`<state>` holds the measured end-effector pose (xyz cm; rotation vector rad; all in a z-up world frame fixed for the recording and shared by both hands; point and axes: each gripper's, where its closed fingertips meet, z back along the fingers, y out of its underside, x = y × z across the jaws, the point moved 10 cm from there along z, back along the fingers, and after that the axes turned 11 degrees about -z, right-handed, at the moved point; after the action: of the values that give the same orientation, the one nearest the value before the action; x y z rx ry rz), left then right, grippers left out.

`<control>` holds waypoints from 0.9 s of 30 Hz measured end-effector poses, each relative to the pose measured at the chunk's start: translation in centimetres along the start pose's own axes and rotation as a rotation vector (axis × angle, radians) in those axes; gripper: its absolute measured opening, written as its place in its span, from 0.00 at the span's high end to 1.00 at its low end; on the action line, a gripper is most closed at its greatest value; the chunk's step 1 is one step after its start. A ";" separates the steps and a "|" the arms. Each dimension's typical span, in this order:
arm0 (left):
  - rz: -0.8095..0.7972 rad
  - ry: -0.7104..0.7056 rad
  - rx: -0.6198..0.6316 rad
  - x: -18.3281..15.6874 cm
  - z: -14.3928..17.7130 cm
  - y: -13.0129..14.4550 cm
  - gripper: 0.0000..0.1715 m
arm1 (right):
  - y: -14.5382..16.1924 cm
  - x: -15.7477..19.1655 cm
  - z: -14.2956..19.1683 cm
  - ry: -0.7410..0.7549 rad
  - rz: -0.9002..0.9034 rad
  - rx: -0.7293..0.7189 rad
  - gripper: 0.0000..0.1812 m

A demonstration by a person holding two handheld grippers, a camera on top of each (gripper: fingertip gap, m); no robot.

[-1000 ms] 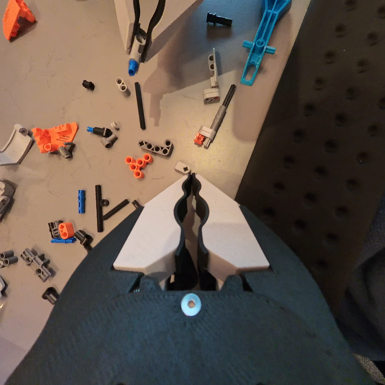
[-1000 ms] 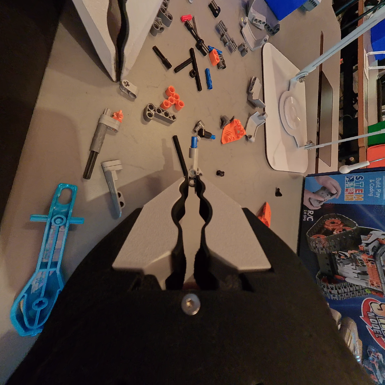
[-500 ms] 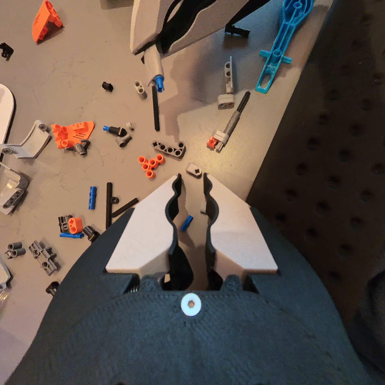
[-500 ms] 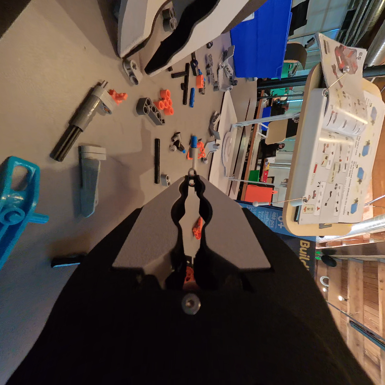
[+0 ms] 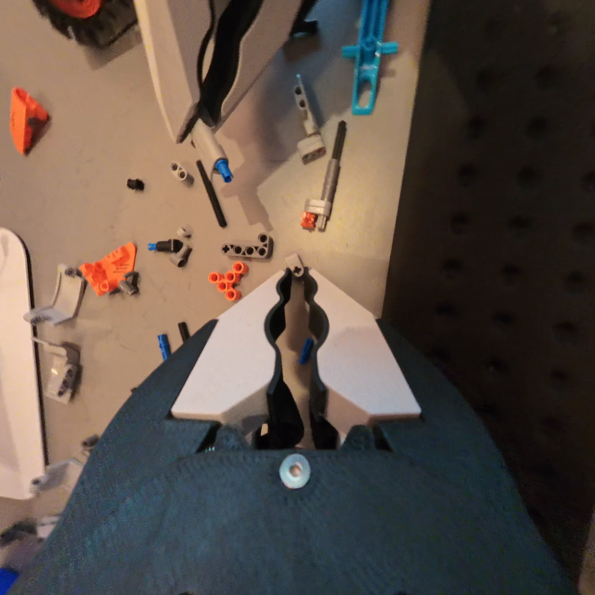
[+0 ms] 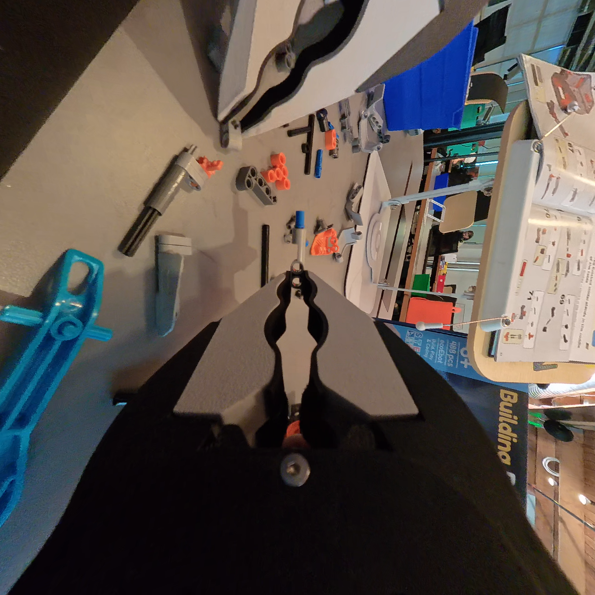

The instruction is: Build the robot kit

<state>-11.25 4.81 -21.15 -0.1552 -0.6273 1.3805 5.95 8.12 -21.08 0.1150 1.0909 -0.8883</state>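
Grey connector (image 5: 295,266) half-hidden in left gripper (image 5: 297,273); right gripper (image 6: 296,279) pinches grey rod (image 6: 300,242).

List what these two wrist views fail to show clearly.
- Left wrist view: whether the left gripper actually clamps the small grey cross-hole connector at its tips; the fingertips cover the contact.
- Left wrist view: the black tyre with orange hub, cut by the top edge and blurred.
- Right wrist view: the orange part deep between the right gripper's fingers, mostly hidden by black padding.

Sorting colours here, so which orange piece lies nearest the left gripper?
The cluster of orange rings, just left of the left gripper; the other orange pieces lie farther off.
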 end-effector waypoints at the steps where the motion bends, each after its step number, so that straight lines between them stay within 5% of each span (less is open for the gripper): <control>1: -0.043 0.027 -0.002 0.1 0.1 0.1 0.97 | -0.1 0.1 0.0 -0.013 0.001 -0.002 0.98; 9: -0.071 0.049 -0.004 0.8 0.9 0.6 0.89 | 0.0 0.8 -0.3 -0.092 0.000 0.008 0.98; 16: -0.011 -0.030 0.031 0.8 -0.1 0.2 0.96 | -0.2 1.0 -0.7 -0.121 -0.009 0.002 0.98; 22: -0.230 0.071 -0.044 -0.1 -0.1 -0.5 0.96 | -0.3 1.0 -0.6 -0.126 -0.009 -0.001 0.98; 27: -0.178 0.040 0.004 0.2 0.6 -0.2 0.84 | -0.3 1.2 -0.7 -0.142 0.000 0.005 0.98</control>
<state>-11.37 4.78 -20.56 -0.1202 -0.5910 1.2041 5.43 7.55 -22.33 0.0551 0.9563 -0.8857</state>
